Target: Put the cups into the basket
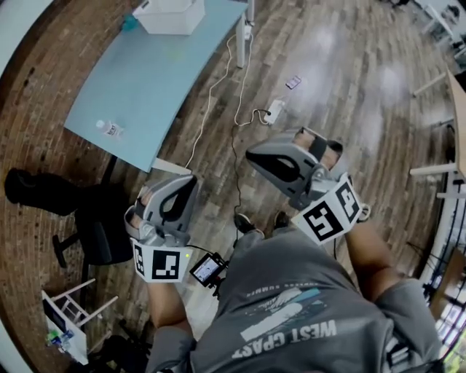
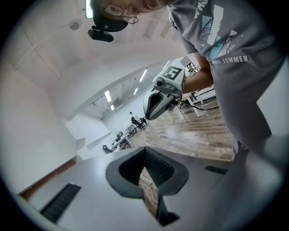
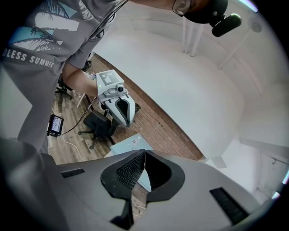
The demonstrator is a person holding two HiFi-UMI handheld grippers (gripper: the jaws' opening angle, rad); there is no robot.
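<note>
**Holding both grippers shut and empty, well short of the table**

I have the left gripper (image 1: 172,182) and the right gripper (image 1: 256,154) carried close in front of the body, over the wooden floor (image 1: 349,73). Each gripper's own view shows its jaws pressed together at the tips with nothing between them. I read this as a carrying posture: nothing is within reach, so there is no reason to spread them.

The table (image 1: 153,87) stands well apart from both grippers, up and to the left in the head view. The white basket (image 1: 171,25) sits at its far end, mouth upward, partly cut off by the frame edge. Just beside it is a small teal thing (image 1: 129,22) that may be a cup. It is too small for me to tell whether it is upright or lying down, so I cannot give its long axis or say which way its mouth points. A clear bottle (image 1: 109,129) rests near the table's closer corner. By my judgement the task has not begun, and I must get nearer first.
</note>
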